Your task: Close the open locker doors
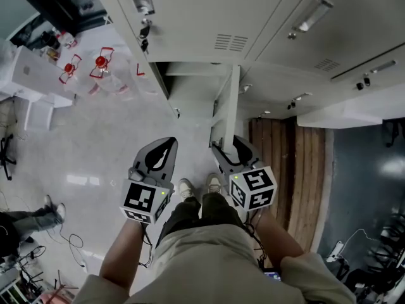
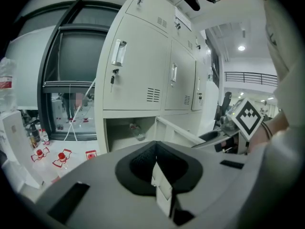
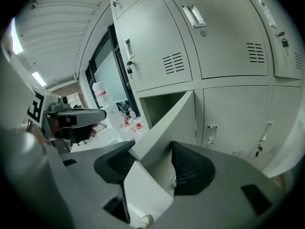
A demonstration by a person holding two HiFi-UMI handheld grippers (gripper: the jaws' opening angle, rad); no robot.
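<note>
The grey lockers [image 1: 209, 18] have one low door [image 1: 226, 106] swung out toward me from an open compartment [image 1: 190, 90]. My right gripper [image 1: 232, 146] straddles that door's free edge, jaws wide. In the right gripper view the door [image 3: 167, 123] runs between the two pads of the right gripper [image 3: 152, 168], and I see no pad pressing on it. My left gripper [image 1: 161, 154] hangs to the left of the door, shut and empty. The left gripper view shows its jaws [image 2: 157, 168] together, with the open door [image 2: 176, 130] and a bottle [image 2: 136, 130] inside the compartment beyond.
Plastic water jugs with red caps [image 1: 101, 65] and a white box [image 1: 31, 75] stand on the floor left of the lockers. A wooden panel [image 1: 285, 163] lies on the right. Another person's legs [image 1: 44, 214] and cables [image 1: 69, 242] are at the lower left.
</note>
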